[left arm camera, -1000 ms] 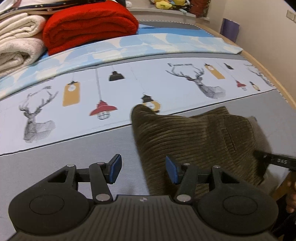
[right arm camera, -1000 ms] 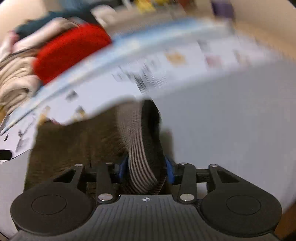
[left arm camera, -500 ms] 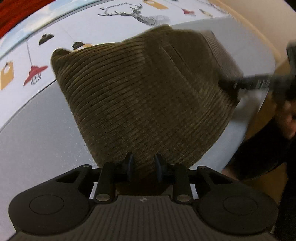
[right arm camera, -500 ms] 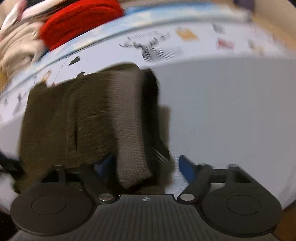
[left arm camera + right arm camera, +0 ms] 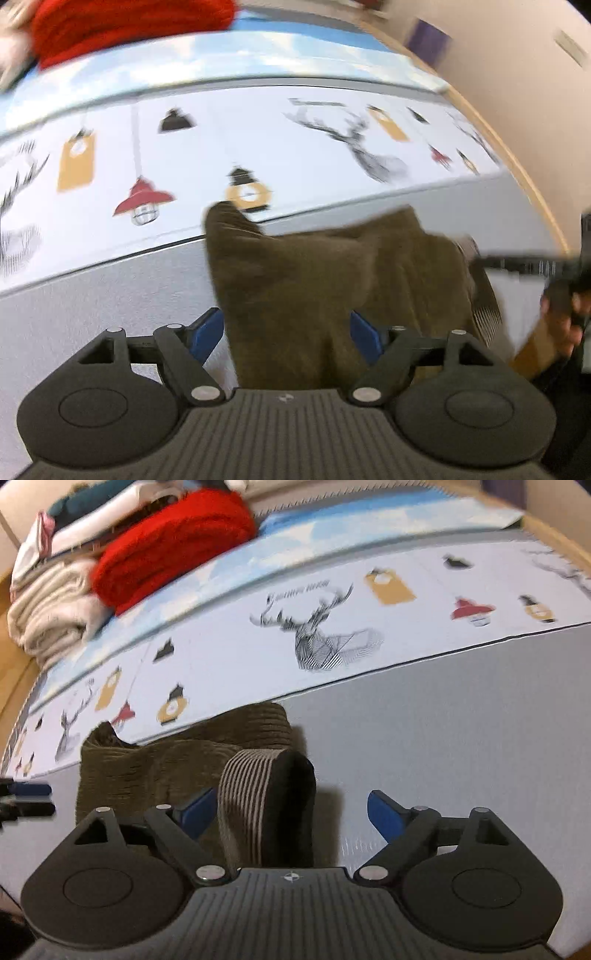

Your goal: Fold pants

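brown corduroy pants (image 5: 332, 280) are bunched on the grey sheet (image 5: 461, 720) just ahead of both grippers. the left gripper (image 5: 287, 330) and right gripper (image 5: 288, 810) are spread wide, nothing clamped (cloth lies between the pads).

The right hand-held gripper (image 5: 288, 812) has its two blue fingers (image 5: 384, 814) wide apart, and they hold nothing. Between them lies the striped waistband (image 5: 247, 786) of the brown pants (image 5: 155, 771), which sit bunched up on the grey part of the bed (image 5: 461, 716). At the far left corner of the bed, a red blanket (image 5: 173, 542) rests beside a pile of cream towels (image 5: 51, 620).
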`<state>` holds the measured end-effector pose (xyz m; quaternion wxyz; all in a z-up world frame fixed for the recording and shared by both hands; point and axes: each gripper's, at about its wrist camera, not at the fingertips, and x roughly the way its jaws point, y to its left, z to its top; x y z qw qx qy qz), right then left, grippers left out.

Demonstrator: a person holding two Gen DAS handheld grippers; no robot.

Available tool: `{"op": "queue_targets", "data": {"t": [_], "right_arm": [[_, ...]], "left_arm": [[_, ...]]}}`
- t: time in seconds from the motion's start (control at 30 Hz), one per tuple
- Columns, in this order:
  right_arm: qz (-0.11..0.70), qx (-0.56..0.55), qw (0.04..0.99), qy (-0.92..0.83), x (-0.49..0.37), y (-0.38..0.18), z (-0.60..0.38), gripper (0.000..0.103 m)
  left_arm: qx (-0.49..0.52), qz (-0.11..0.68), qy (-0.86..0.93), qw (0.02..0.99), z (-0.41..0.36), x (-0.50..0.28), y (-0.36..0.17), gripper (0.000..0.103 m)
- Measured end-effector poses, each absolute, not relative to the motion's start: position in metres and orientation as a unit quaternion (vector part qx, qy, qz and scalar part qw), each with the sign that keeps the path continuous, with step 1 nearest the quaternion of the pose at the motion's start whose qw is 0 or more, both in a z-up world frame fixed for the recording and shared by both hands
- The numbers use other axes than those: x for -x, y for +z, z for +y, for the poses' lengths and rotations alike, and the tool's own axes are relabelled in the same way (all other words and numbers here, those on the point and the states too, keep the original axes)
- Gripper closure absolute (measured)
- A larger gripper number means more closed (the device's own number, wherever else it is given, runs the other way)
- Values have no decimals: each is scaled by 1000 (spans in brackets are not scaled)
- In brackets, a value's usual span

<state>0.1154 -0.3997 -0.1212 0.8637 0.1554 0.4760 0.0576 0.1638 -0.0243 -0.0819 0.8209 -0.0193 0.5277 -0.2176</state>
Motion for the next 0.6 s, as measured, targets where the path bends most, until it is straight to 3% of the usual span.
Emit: {"op": "queue_targets", "data": {"t": [0.17, 0.47, 0.53, 0.6], "right_arm": [[526, -217, 817, 99, -141, -158, -404, 6], [552, -208, 790, 164, -164, -182, -381, 5], [555, -213, 786, 166, -168, -183, -381, 8], [552, -203, 792, 164, -170, -179, -378, 15]], "left_arm": [[86, 577, -188, 790, -10, -200, -115, 23], [176, 630, -179, 735, 2, -235, -181, 15], [180, 625, -188, 736, -1, -237, -185, 22], [164, 621, -194, 742, -5, -240, -180, 39]]}}
